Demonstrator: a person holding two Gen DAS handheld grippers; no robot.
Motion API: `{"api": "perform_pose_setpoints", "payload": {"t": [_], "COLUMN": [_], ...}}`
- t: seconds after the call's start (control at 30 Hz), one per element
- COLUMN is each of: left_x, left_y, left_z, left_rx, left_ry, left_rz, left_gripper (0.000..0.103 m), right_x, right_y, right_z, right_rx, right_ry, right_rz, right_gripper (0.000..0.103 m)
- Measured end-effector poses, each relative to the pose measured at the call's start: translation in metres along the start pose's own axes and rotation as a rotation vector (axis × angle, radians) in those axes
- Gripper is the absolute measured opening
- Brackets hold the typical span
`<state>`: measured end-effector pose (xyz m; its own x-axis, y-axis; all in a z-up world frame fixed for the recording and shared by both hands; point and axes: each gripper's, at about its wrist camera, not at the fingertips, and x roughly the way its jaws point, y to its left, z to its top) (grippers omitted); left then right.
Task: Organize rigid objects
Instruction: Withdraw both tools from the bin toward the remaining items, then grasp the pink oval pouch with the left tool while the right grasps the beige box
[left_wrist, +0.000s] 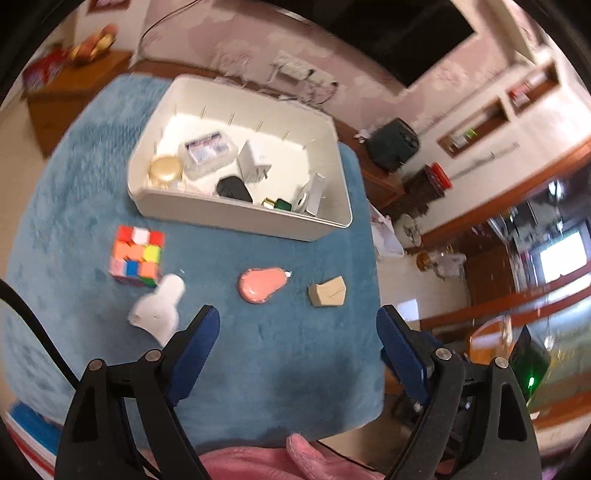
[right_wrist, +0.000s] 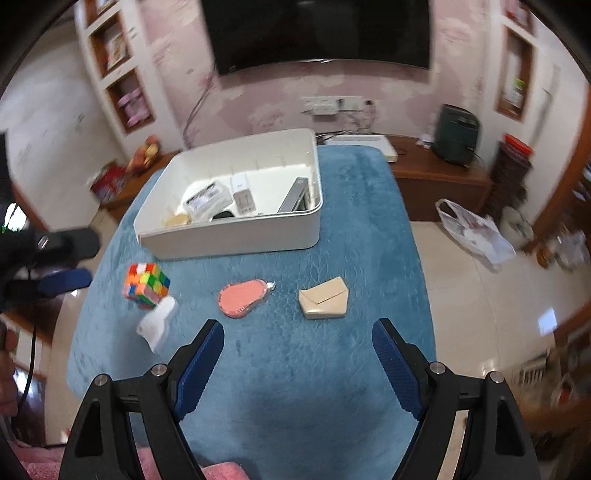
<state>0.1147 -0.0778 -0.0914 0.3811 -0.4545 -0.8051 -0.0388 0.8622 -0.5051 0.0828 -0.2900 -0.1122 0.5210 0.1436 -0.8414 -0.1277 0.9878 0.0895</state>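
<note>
A bench covered in blue plush carries a white bin at its far side and four loose things in a row nearer the cameras. From left to right they are a cube with coloured squares, a white bottle lying just beside it, a pink pear-shaped piece and a tan wedge-shaped block.

The bin already holds several things: a gold-lidded jar, a clear box, a white adapter, a dark object and a few small bits.

Both grippers hang above the near edge of the bench, tilted down toward the row. The left gripper has its blue pads spread wide with nothing between them. The right gripper is spread too and also empty.

The step in hand looks like an approach for the next pick, with part of the sorting done and four pieces still out. The next move calls for choosing one piece, bringing the spread pads down on either side of it and closing. The pink piece lies flat and low in the plush, so it will likely need a careful pinch; the cube and block offer squarer sides.

The left view looks into the bin from higher up and shows its contents well. The right view shows the left gripper from outside, at its left edge, and more of the floor.
</note>
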Motion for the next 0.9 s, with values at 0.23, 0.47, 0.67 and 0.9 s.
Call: {"api": "perform_pose_setpoints", "payload": {"t": [0.23, 0.47, 0.67, 0.9], "left_x": [0.066, 0.126, 0.164, 0.189], "left_y": [-0.003, 0.006, 0.018, 0.028], "left_z": [0.007, 0.019, 0.026, 0.029], "left_rx": [-0.191, -0.272, -0.292, -0.31], "left_ry": [0.091, 0.171, 0.264, 0.339], "left_rz": [0.098, 0.299, 0.444, 0.494], "left_gripper": [0.088, 0.088, 0.088, 0.088], "right_x": [0.037, 0.08, 0.125, 0.16], "right_y": [-0.022, -0.035, -0.04, -0.041], "right_z": [0.019, 0.032, 0.036, 0.034], "right_rx": [-0.16, -0.193, -0.162, -0.144], "right_ry": [0.105, 0.233, 0.349, 0.406], "right_rz": [0.1, 0.206, 0.239, 0.243], "right_gripper": [0.083, 0.083, 0.083, 0.083]}}
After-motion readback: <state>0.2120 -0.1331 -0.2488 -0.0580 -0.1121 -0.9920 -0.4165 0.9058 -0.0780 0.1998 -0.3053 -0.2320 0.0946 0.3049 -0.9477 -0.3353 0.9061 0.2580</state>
